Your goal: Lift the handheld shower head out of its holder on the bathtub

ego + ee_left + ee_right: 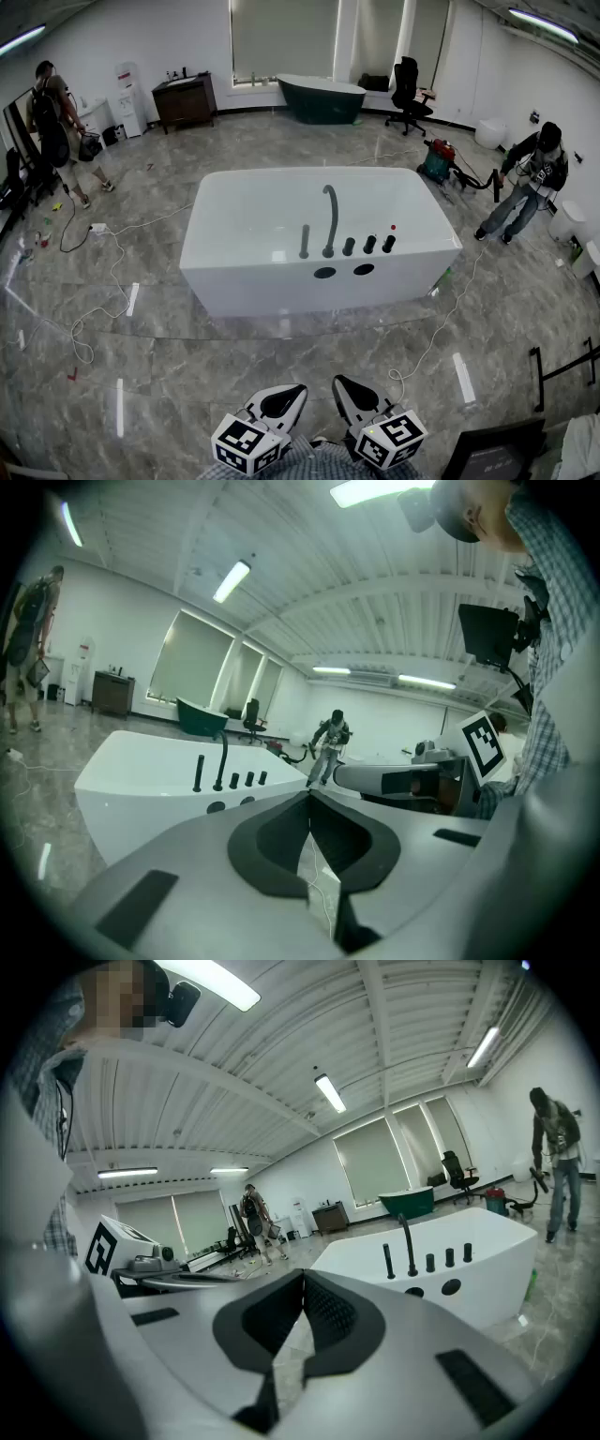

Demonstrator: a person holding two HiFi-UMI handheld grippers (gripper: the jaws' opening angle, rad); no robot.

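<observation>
The left gripper [309, 803] is clenched, its jaws pressed together at the tips with nothing between them. The right gripper [303, 1279], just beside it on its right, is clenched and empty too. Both tilt slightly downward toward a white bathtub [281, 281] that stands well ahead of them across a grey stone floor.

On the tub's near rim, ahead of the two grippers and well apart from them, the shower head [305, 242] seems to be the slim dark upright rod. It is too small to make out its holder. Just to its right rises a tall curved spout [330, 220], then three short knobs [369, 245] in a row, further right.

A white cable [436, 328] snakes over the floor ahead and to the right of the right gripper. Far beyond the white tub sits a dark green tub [321, 97]. One person [520, 183] bends well off to the right, and another person [58, 122] is far off to the left.
</observation>
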